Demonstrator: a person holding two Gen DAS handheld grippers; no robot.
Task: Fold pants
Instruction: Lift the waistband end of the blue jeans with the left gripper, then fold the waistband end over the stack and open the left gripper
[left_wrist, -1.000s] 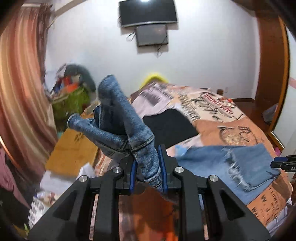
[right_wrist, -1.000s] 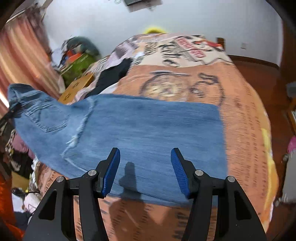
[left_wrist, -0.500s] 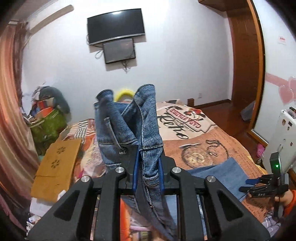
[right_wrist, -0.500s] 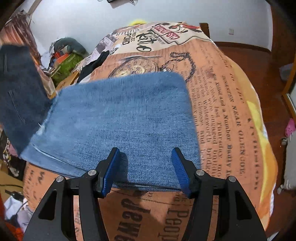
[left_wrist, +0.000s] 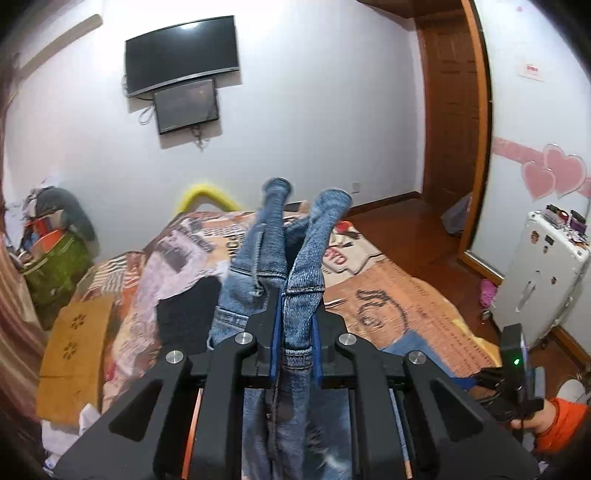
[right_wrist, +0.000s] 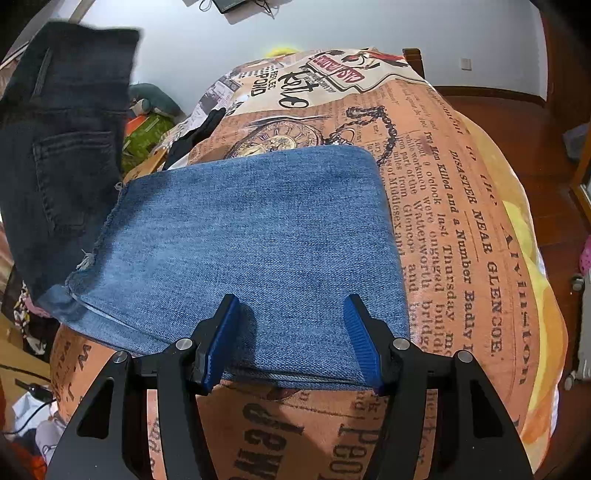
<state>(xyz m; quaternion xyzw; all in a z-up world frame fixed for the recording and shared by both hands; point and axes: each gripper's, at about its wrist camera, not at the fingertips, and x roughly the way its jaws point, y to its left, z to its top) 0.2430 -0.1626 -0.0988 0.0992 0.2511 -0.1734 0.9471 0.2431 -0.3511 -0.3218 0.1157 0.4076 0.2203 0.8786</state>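
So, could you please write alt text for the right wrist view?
Open right tongs hover over the near edge of folded blue jeans lying on a newspaper-print bedspread. At the left, the jeans' upper part, with a back pocket, hangs lifted in the air.

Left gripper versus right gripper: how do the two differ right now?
The left gripper is clamped on the jeans' waistband, its jaws having just been closing; the right gripper stands open with nothing pinched. The left lifts its denim above the bed; the right sits low over the flat folded legs. Both have blue pads and black fingers.
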